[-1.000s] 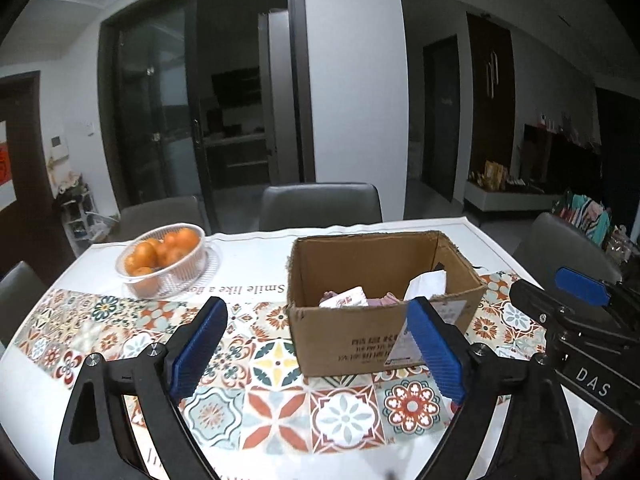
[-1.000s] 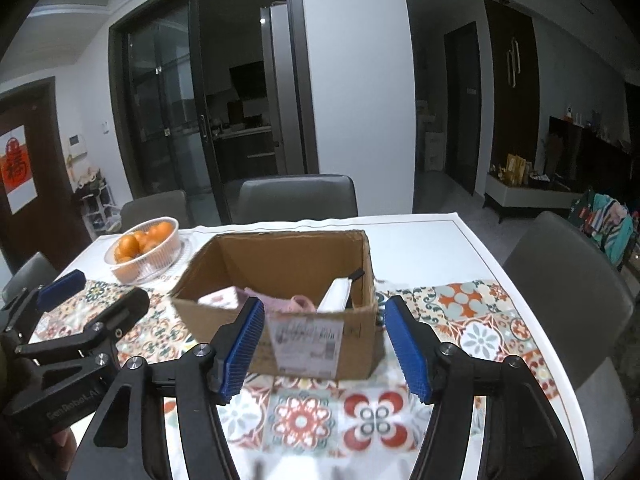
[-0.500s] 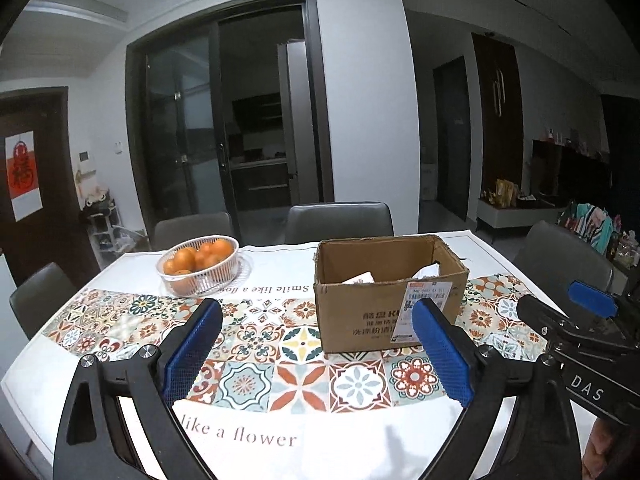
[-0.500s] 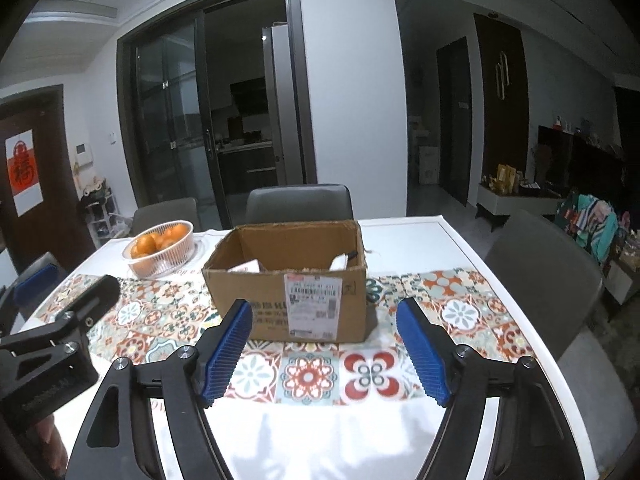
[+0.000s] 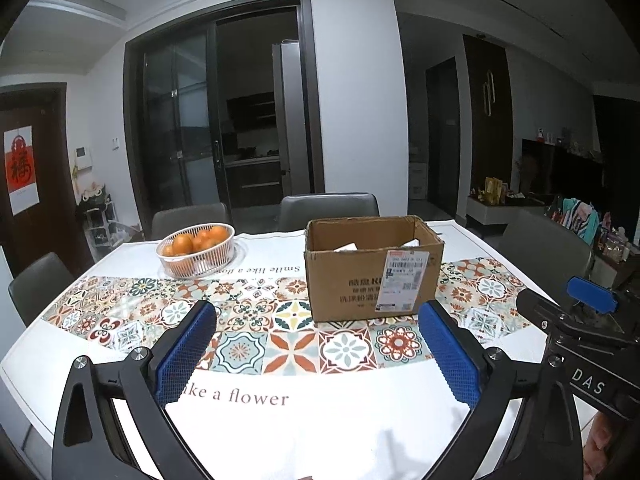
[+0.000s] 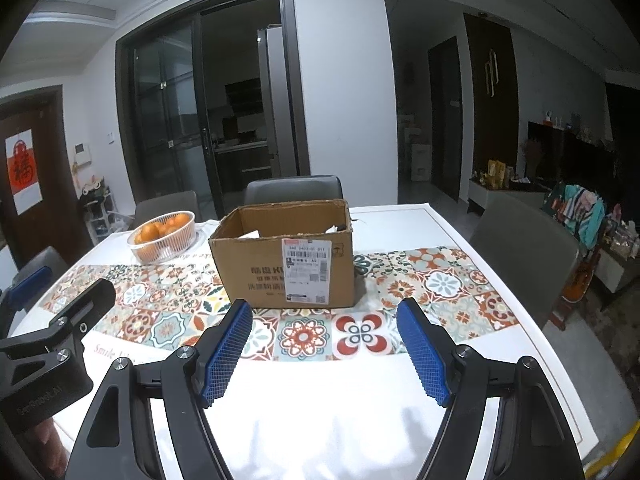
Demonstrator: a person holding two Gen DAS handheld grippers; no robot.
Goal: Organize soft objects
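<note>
An open cardboard box [image 5: 372, 272] stands on the patterned table runner; it also shows in the right wrist view [image 6: 286, 260]. White packets [image 5: 346, 247] peek over its rim; the rest of its contents are hidden. My left gripper [image 5: 318, 354] is open and empty, held back from the box above the table's near side. My right gripper [image 6: 324, 354] is open and empty, likewise short of the box. The right gripper's body [image 5: 576, 344] shows at the right of the left wrist view.
A white basket of oranges [image 5: 196, 248] stands left of the box, also in the right wrist view [image 6: 162, 236]. Grey chairs [image 5: 328, 206] surround the white table [image 5: 320, 432]. The table's right edge [image 6: 532, 308] is close to another chair.
Both grippers have pulled back and up from the box toward the table's near edge. The box now looks smaller and farther. Both stayed open and empty.
</note>
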